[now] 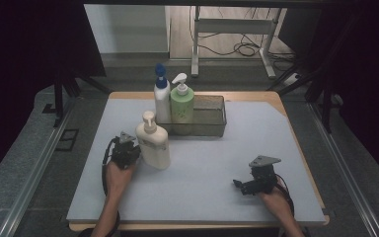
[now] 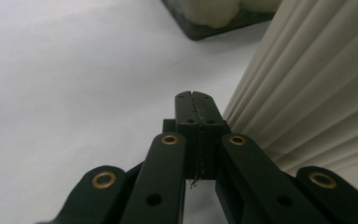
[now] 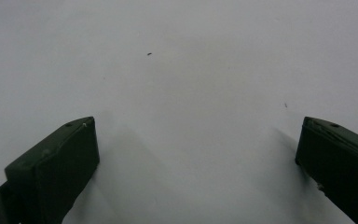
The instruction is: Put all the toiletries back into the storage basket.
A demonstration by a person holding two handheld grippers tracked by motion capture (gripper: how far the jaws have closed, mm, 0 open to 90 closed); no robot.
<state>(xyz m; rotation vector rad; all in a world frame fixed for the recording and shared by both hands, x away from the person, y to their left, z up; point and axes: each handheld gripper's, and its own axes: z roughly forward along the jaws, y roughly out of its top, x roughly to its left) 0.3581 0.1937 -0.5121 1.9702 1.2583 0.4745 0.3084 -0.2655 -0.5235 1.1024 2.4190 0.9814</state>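
high view: cream bottle [image 1: 154, 142] apparently mid-table [image 1: 217, 197]

A white pump bottle with a blue head [image 1: 161, 96] and a light green pump bottle with a white head [image 1: 182, 101] stand upright side by side just above the frame's centre, in the left end of a dark see-through bin [image 1: 212, 118]. The bin rests on a pale grey table top [image 1: 217, 173] with a wooden edge. At the upper middle, beyond the table, a white metal frame [image 1: 232, 29] stands on the floor among loose black cables [image 1: 246, 48].
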